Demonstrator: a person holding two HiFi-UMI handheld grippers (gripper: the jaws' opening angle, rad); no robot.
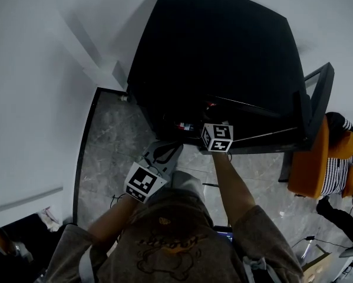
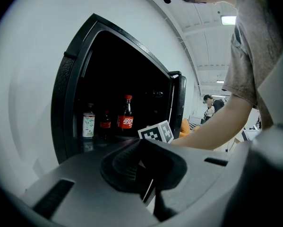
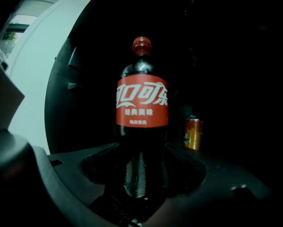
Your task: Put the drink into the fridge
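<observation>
Head view: a tall black fridge [image 1: 223, 52] stands with its black door [image 1: 317, 99] swung open to the right, over a grey marbled floor [image 1: 105, 140]. The right gripper [image 1: 213, 125] reaches into the dark interior. The left gripper [image 1: 166, 150] hangs back outside, low and in front of the fridge. Left gripper view: the left gripper's fingers [image 2: 132, 162] are pressed together with nothing between them. Beyond them, on a fridge shelf, stand a white-labelled container [image 2: 88, 124] and a small dark bottle with a red label [image 2: 105, 123]. A taller red-capped bottle stands beside the right gripper's marker cube [image 2: 156, 131]; it is probably the held drink. Right gripper view: a dark plastic cola bottle [image 3: 142, 108] with red cap and red label stands upright inside the fridge, and the right gripper's fingers are closed on its lower body, below the label. Whether its base rests on the shelf cannot be told. A small orange can [image 3: 193, 133] stands behind it to the right, apart from it. Handling, by judgement: the bottle looks full, so fairly heavy for its size. Its wall is smooth and may slip, and the plastic gives a little under pressure. Being tall, it could tip. A low to middle hold on the straight body suits it, with the neck left alone.
</observation>
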